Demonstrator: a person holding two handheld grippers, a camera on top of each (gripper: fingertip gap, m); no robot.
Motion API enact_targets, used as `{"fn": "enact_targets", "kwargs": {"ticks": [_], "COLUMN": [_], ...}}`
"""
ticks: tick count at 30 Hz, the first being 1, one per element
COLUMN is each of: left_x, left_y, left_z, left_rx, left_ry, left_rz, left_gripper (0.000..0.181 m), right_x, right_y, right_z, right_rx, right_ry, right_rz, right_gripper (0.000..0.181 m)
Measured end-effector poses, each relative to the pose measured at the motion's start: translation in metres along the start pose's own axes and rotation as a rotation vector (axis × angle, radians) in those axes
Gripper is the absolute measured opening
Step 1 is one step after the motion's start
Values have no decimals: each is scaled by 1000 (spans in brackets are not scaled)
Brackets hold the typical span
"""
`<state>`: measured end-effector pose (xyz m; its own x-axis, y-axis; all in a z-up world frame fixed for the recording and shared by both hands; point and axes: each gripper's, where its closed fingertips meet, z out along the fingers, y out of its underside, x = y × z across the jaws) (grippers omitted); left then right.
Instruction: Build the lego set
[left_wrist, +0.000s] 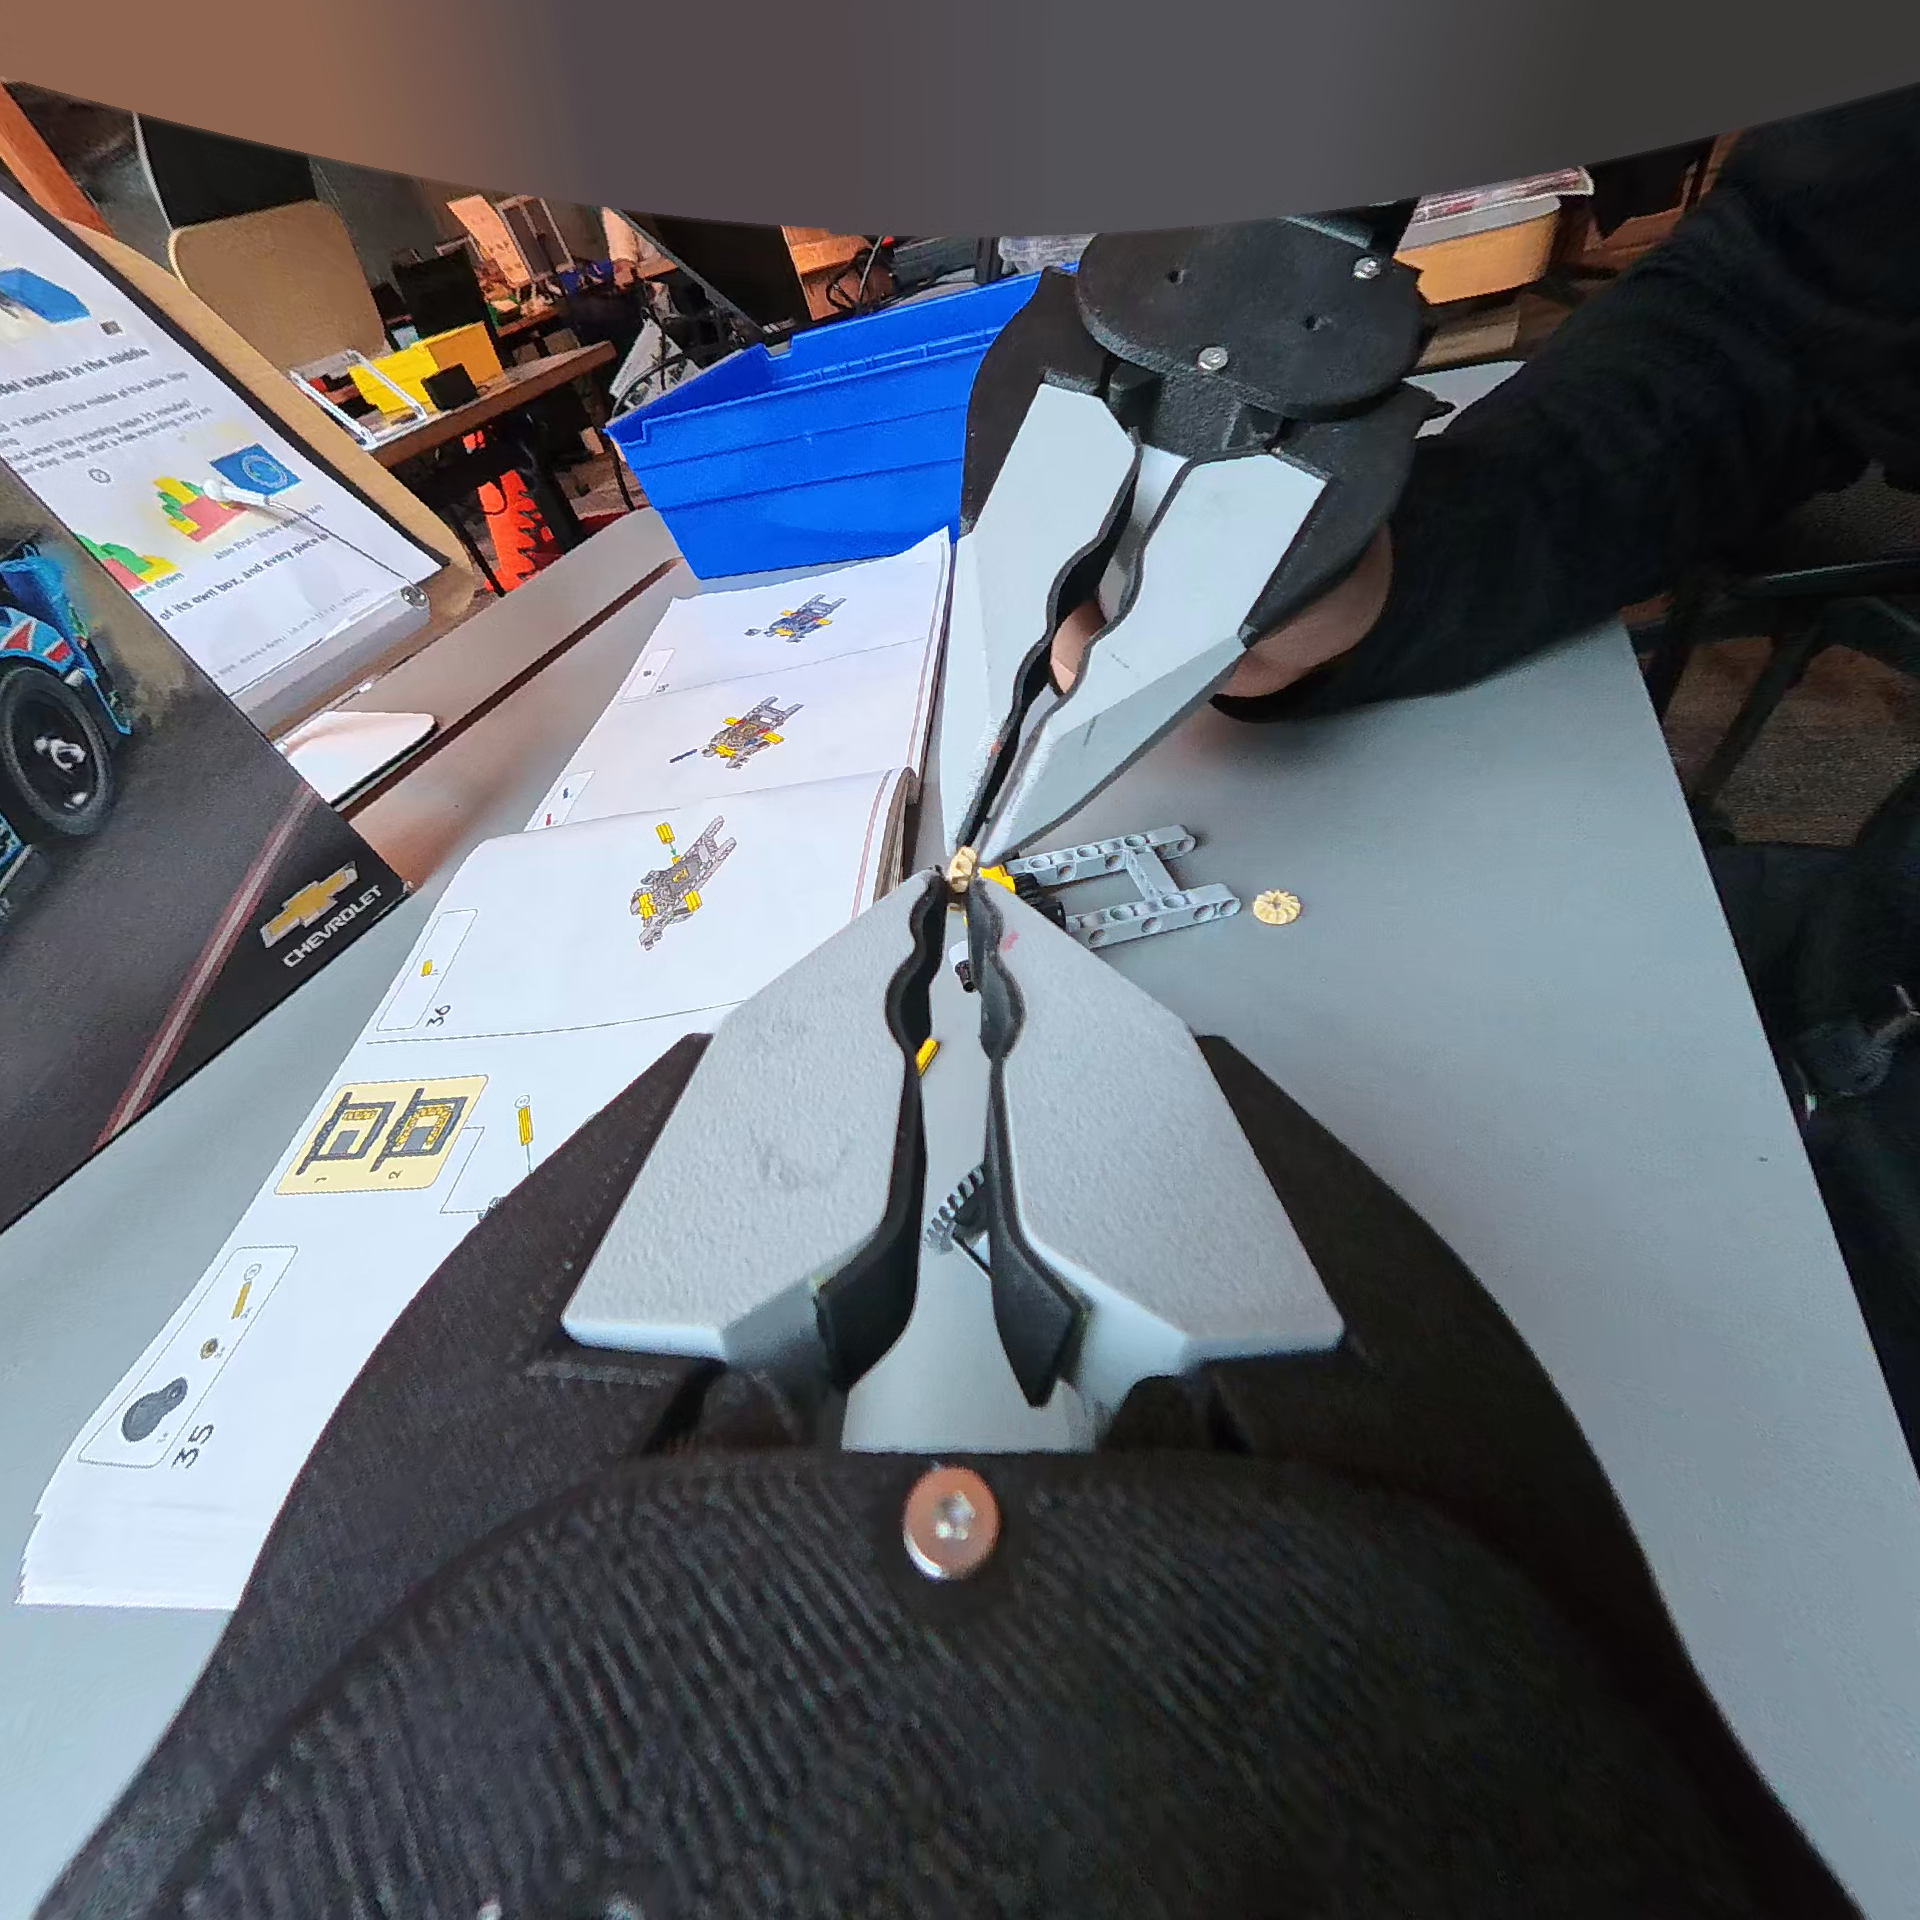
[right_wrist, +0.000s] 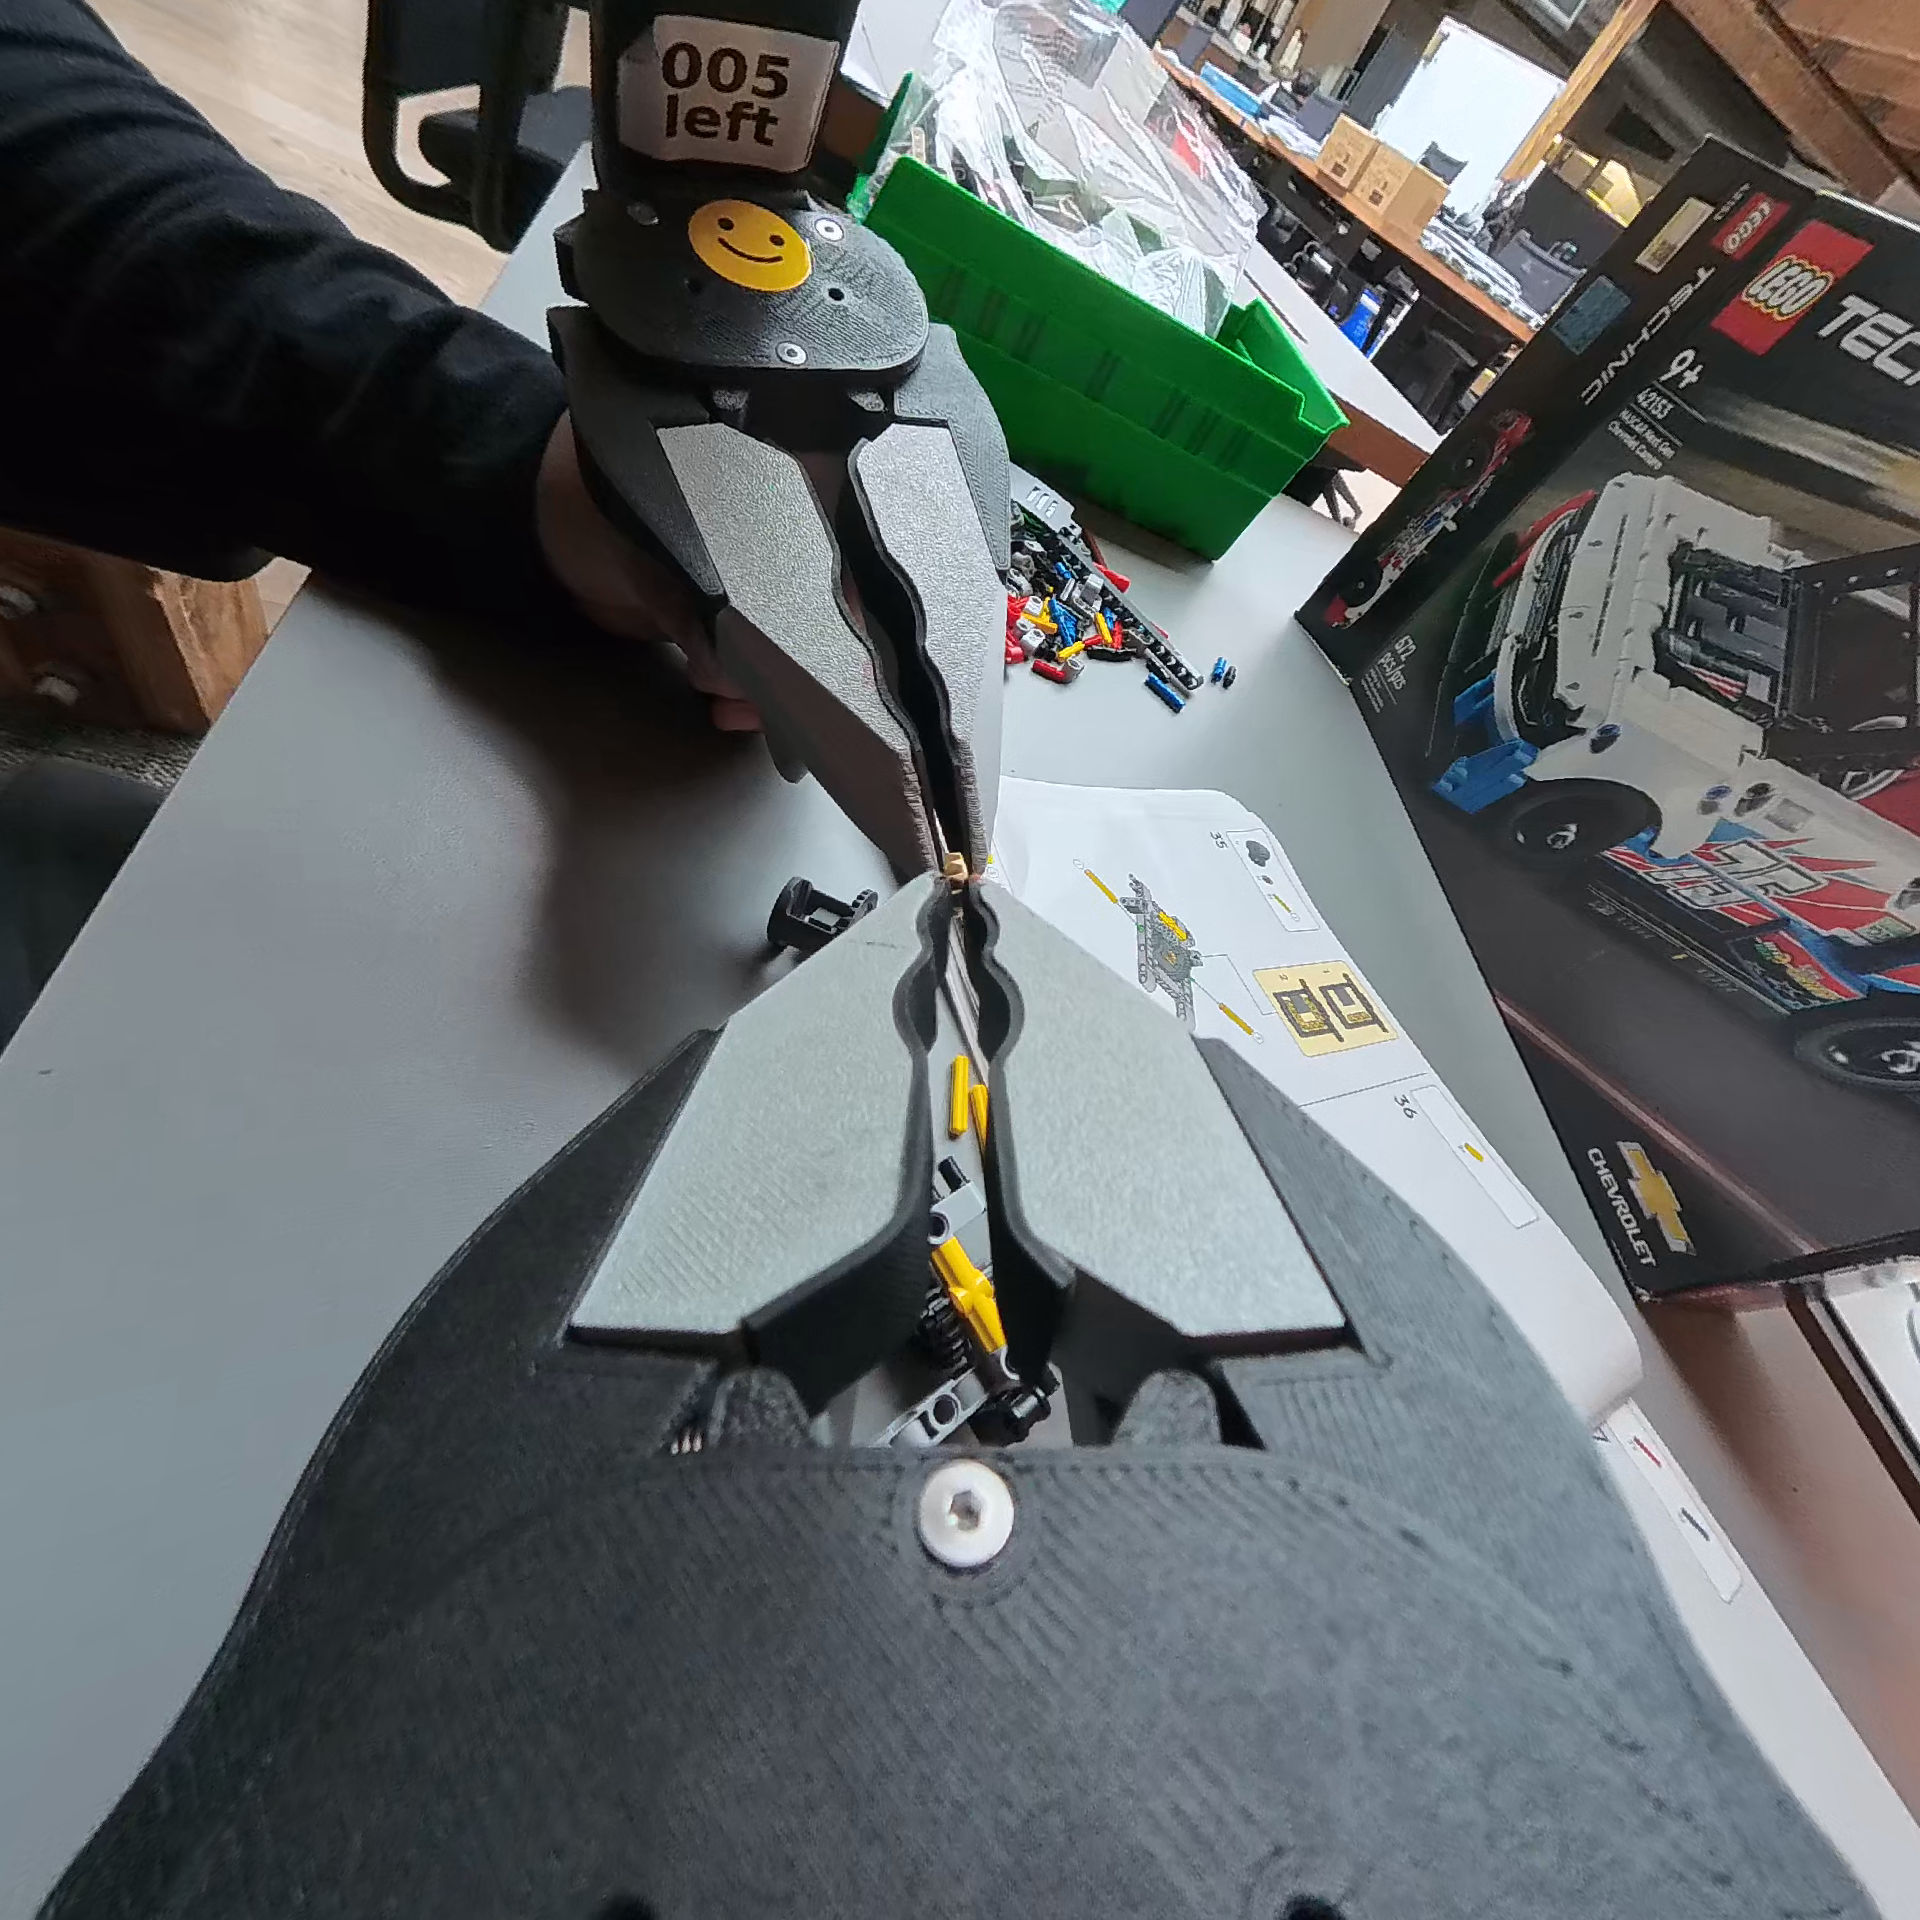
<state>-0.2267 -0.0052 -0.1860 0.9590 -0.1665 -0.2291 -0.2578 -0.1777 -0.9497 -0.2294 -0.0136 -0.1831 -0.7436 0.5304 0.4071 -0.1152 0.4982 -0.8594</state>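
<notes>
Two grippers, left gripper (left_wrist: 958, 891) and right gripper (left_wrist: 982, 844), jaws clamped tip-to-tip on tan gear (left_wrist: 963, 868); bare table (left_wrist: 1455, 1143) rightward.

Bare table (left_wrist: 1455, 1143) right of grey frame (left_wrist: 1127, 883); booklet (left_wrist: 582, 935), box (left_wrist: 156, 883) crowd left.

A grey table (left_wrist: 1455, 1143) stands amid wooden workbenches (right_wrist: 1382, 223) in a cluttered, daylit workshop.

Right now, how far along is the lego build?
Early. Done: a small grey beam frame with yellow and black parts lies on the grey table. In hand: both tongs, left and right, meet tip to tip at a small tan gear. Left: another tan gear and the loose coloured pile.
</notes>
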Motion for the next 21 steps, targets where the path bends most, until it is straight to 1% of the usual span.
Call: {"fn": "enact_targets", "kwargs": {"ticks": [10,13,21], "left_x": [-2,-1,0], "left_y": [2,1,2], "left_z": [0,0,1], "left_rx": [-11,-9,-13], "left_ry": [-7,0,3], "left_rz": [-11,-14,-16], "left_gripper": [1,1,1], "right_x": [-1,1,1], "right_y": [4,3,4], "right_z": [2,2,2], "right_rx": [-18,-18,-18], "right_ry": [-3,10,6], "right_rz": [-8,-9,6], "right_gripper": [4,0,0]}}
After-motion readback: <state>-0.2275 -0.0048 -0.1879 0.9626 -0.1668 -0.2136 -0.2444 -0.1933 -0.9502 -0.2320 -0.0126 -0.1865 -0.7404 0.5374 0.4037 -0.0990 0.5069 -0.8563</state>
